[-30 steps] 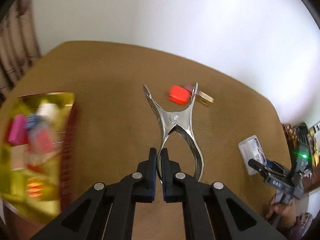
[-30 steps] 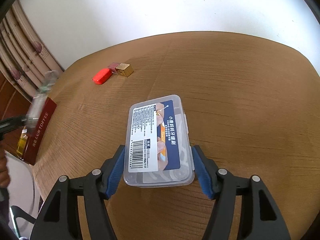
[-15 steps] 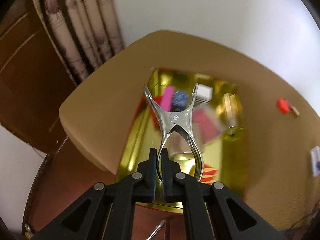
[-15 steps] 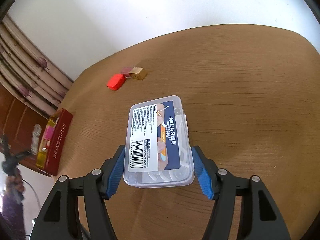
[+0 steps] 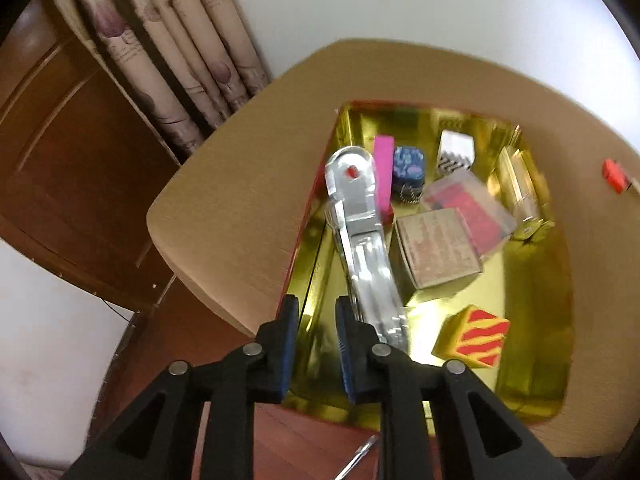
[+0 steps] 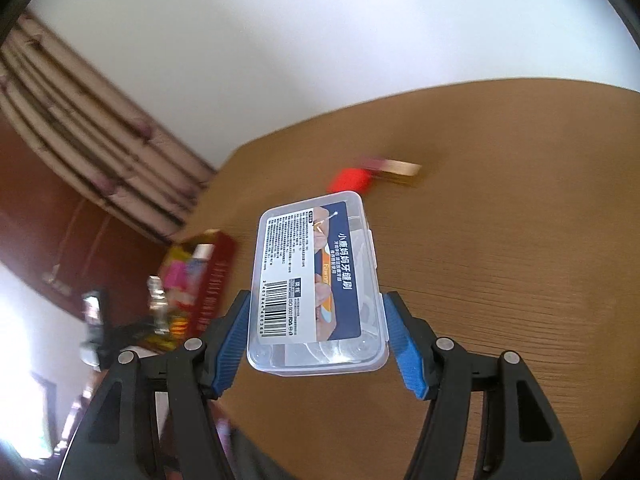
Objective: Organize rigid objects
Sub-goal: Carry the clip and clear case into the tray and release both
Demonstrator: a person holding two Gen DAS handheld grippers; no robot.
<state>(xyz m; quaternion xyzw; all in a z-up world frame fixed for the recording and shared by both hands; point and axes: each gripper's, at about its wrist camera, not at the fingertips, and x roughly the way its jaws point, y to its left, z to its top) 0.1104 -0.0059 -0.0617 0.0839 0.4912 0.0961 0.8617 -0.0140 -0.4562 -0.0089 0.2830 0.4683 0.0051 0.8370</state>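
The left tool [image 5: 316, 344] hangs over the near left corner of the gold tray [image 5: 532, 380], and its jaws are opening. Nothing is between the blue pads [image 5: 289, 344]. The metal clamp [image 5: 362, 240] is beside the right pad, outside the gap, its long body running away from the tool along the left side of the tray; whether it rests on the tray floor or is dropping cannot be told, as it is blurred.

Further into the tray lie a pink bar [image 5: 384, 176] just beside the clamp's far end, a dark blue patterned pot [image 5: 408, 168], a black-and-white patterned cube [image 5: 456, 154], a clear case with a red insert [image 5: 472, 204], a brown cardboard box [image 5: 438, 252] and, nearest on the right, a yellow cube with red stripes [image 5: 474, 336]. The tray sits at the corner of the tan worktop [image 5: 240, 184]. A small red piece [image 5: 614, 176] lies on the worktop well to the right of the tray. Curtains [image 5: 176, 64] and a brown door [image 5: 68, 152] stand behind.

The right tool [image 6: 318, 340] is clenched on a clear plastic box [image 6: 320, 280] with a barcode label, its blue pads pressing both long sides, held above the worktop [image 6: 520, 260]. Beyond it lie a red piece [image 6: 352, 180] and a gold block [image 6: 400, 170], both blurred. The tray [image 6: 214, 276] shows far left.
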